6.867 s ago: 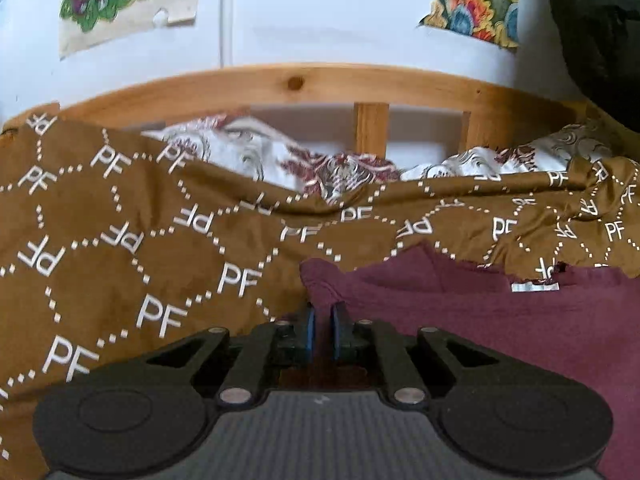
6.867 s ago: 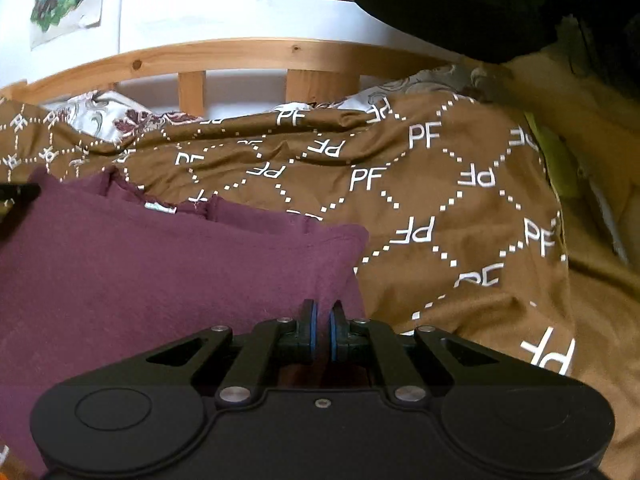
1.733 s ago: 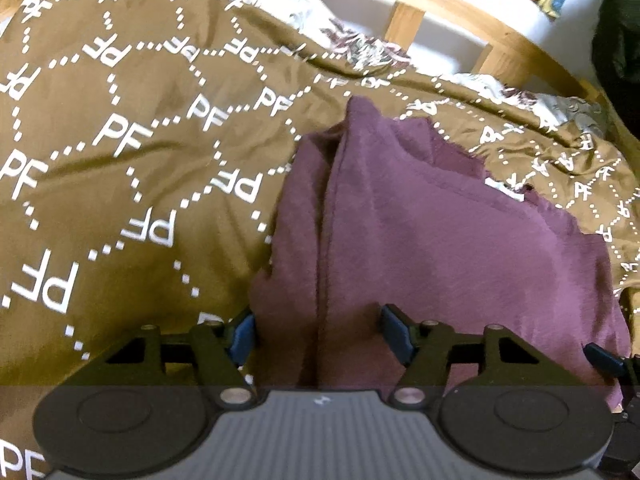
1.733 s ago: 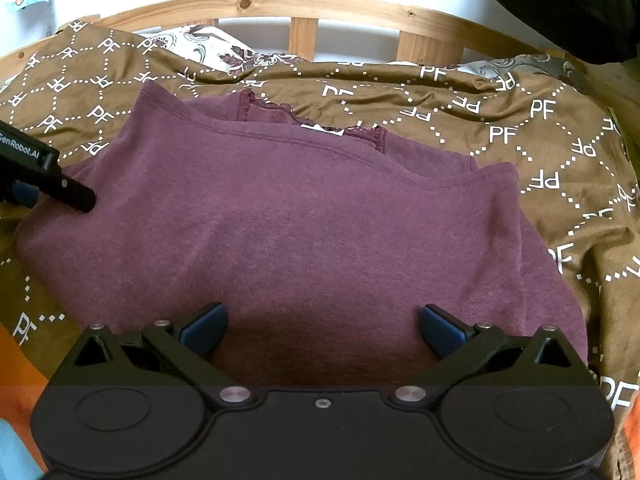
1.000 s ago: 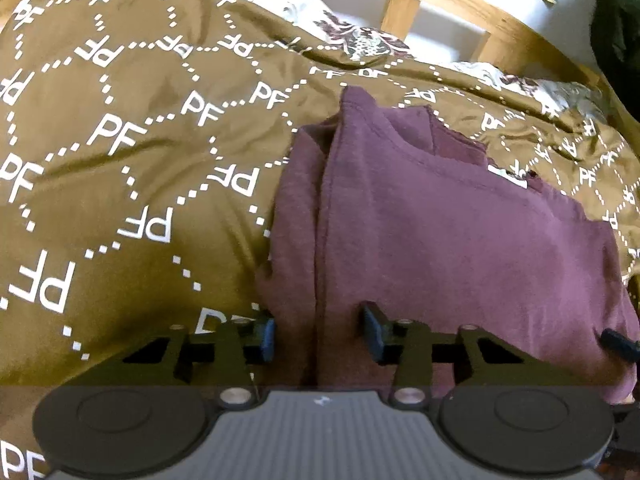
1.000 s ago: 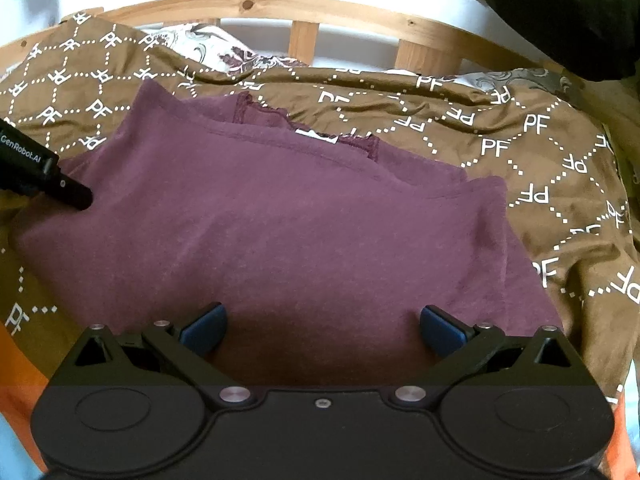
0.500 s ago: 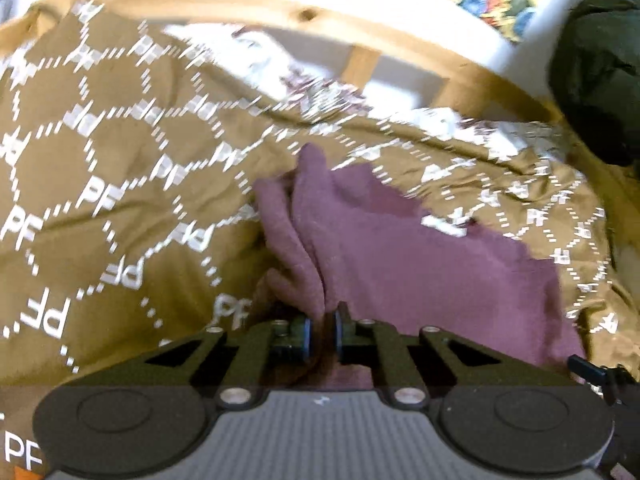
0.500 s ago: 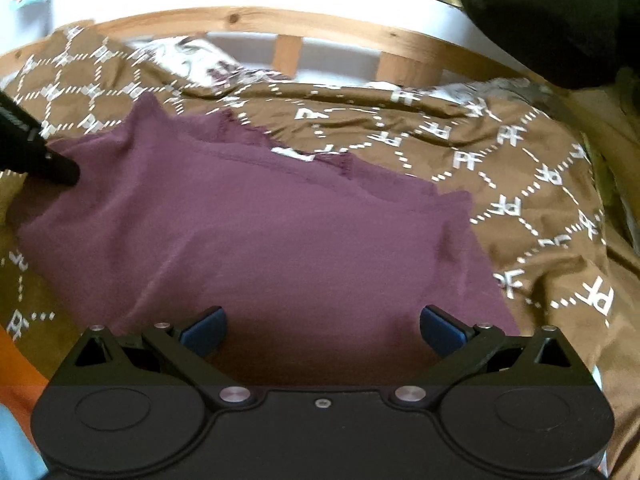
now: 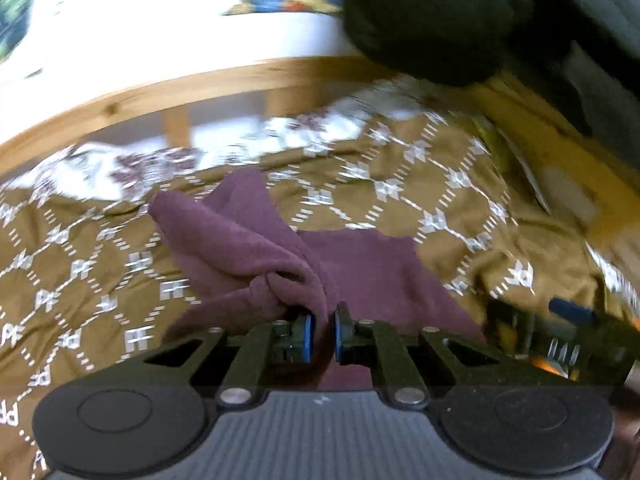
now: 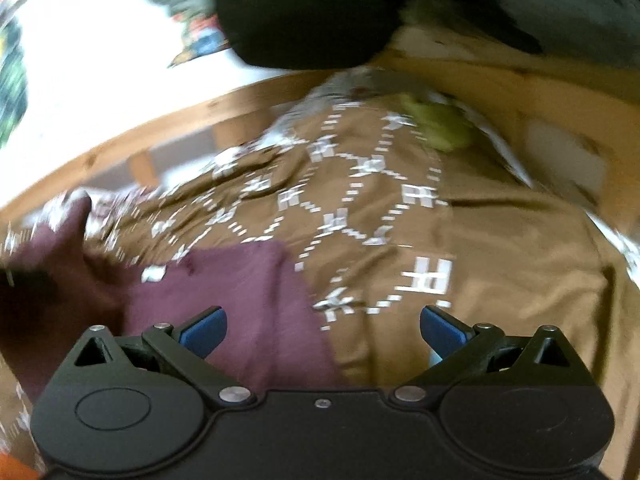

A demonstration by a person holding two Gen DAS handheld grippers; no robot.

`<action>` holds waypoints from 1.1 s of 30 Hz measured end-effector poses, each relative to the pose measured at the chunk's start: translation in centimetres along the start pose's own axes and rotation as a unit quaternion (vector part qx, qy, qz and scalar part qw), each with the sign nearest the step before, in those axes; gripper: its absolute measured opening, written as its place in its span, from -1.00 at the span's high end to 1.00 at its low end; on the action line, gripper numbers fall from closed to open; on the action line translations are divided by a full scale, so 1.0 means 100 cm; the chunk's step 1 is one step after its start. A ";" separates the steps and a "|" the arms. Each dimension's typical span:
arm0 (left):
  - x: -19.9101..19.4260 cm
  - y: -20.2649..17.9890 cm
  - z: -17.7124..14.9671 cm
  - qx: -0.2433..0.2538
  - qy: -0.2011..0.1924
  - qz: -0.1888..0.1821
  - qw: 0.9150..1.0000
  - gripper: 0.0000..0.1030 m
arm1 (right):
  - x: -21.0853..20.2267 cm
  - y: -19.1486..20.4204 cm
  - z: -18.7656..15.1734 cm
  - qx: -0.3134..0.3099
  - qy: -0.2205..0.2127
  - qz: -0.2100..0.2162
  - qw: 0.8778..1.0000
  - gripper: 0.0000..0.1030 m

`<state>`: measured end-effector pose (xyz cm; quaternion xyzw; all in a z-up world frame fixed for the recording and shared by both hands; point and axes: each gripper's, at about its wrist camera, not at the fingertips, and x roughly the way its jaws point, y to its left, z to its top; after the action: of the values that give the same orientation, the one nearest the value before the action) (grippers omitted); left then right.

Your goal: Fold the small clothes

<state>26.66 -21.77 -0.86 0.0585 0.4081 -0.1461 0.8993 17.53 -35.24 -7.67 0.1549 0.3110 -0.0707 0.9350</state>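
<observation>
A maroon shirt point(image 9: 240, 240) lies on a brown patterned blanket point(image 9: 80, 272). My left gripper point(image 9: 323, 332) is shut on a bunched edge of the shirt and holds it lifted, so the cloth drapes back in a fold over the flat part point(image 9: 372, 264). In the right wrist view the shirt point(image 10: 240, 292) fills the lower left, blurred by motion. My right gripper point(image 10: 323, 326) stands open above the shirt's right edge and the blanket point(image 10: 500, 260), with nothing pinched between its blue pads. The right gripper also shows at the right edge of the left wrist view point(image 9: 568, 312).
A wooden bed rail point(image 9: 180, 88) runs behind the blanket. Floral pillows point(image 9: 100, 172) lie under it. Dark clothing point(image 9: 432, 20) hangs at the upper right. A green item point(image 10: 440, 124) sits by the far right side of the bed.
My left gripper closed on the shirt's left edge, then rose and swung right with it, folding the cloth over. My right gripper stayed open and moved toward the shirt's right edge.
</observation>
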 end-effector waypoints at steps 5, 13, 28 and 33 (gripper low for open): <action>0.027 -0.040 -0.020 0.026 0.026 -0.012 0.999 0.78 | -0.003 -0.047 0.008 0.105 0.004 0.007 0.994 -0.99; 0.034 -0.037 -0.038 0.014 0.037 -0.039 0.998 0.32 | 0.005 -0.076 0.006 0.181 0.025 0.038 0.982 -0.99; -0.042 -0.020 -0.058 0.070 -0.064 -0.110 0.990 -0.99 | 0.011 -0.037 0.005 0.097 0.019 0.073 0.992 -0.99; -0.049 -0.002 -0.078 0.095 -0.101 -0.058 0.989 -0.99 | 0.004 -0.024 0.004 0.070 -0.015 0.127 0.989 -0.99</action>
<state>17.95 -19.14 -2.34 0.1046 0.3020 -0.2409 0.9164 17.53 -37.63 -8.16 0.2569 0.2692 0.0246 0.9279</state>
